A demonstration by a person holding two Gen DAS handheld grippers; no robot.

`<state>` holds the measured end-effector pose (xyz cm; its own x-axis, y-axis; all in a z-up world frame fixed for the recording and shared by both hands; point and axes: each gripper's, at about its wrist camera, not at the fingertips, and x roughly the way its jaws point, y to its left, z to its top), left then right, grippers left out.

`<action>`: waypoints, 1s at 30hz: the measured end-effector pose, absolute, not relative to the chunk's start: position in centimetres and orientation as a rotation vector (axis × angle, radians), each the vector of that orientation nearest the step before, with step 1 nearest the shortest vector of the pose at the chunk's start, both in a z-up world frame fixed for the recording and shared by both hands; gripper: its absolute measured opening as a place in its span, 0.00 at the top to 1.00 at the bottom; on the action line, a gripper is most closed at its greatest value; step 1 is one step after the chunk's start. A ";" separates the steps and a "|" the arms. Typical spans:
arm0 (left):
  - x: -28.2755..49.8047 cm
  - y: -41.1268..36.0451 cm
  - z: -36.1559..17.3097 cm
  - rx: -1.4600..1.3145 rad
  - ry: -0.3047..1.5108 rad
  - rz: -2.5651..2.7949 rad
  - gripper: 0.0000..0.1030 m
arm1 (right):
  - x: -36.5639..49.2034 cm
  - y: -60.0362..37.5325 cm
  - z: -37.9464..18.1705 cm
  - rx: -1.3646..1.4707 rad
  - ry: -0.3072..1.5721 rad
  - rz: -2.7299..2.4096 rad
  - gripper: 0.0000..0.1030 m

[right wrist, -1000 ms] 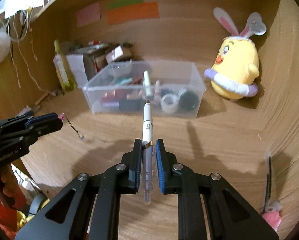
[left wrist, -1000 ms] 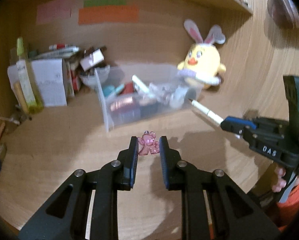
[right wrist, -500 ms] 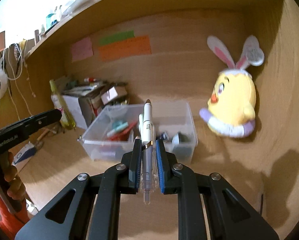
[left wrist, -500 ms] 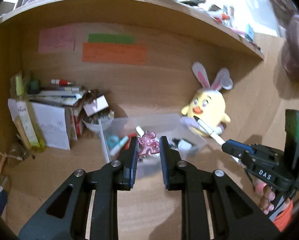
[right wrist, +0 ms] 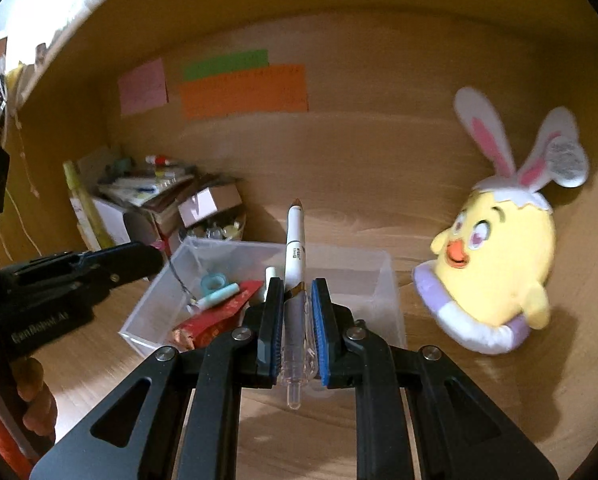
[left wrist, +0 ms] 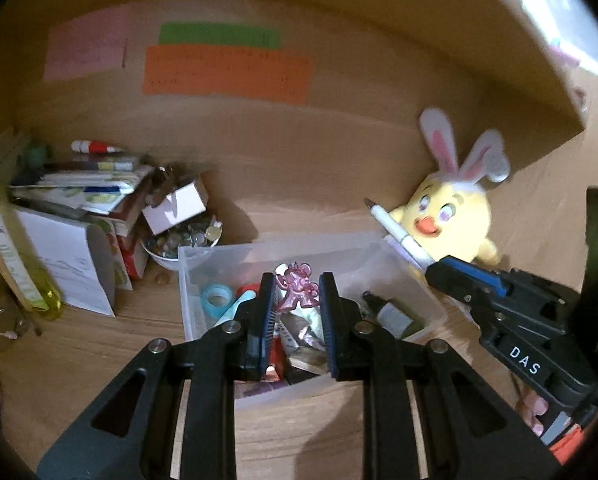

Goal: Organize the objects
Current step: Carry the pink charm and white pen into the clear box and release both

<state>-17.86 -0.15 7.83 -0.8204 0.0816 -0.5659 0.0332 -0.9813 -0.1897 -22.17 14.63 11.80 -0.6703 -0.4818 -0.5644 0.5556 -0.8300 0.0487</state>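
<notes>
My left gripper is shut on a pink translucent bear charm and holds it above the clear plastic bin, which holds tape, pens and small items. Its black cord hangs into the bin in the right wrist view. My right gripper is shut on a white pen that points forward over the bin's near edge. The right gripper also shows at the bin's right side in the left wrist view, and the left gripper shows left of the bin in the right wrist view.
A yellow chick plush with bunny ears sits right of the bin. Boxes, papers and a bowl of glass beads are stacked at the left, beside a yellow-green bottle. Coloured notes hang on the back wall under a shelf.
Both grippers have moved forward and dipped toward the bin. The charm and the pen now hang over it, where a second ago they were above the desk in front.
</notes>
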 end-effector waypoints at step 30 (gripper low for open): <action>-21.1 -0.4 3.2 -1.129 -0.287 2.863 0.52 | -25.9 11.5 4.7 1.049 0.364 -2.355 0.63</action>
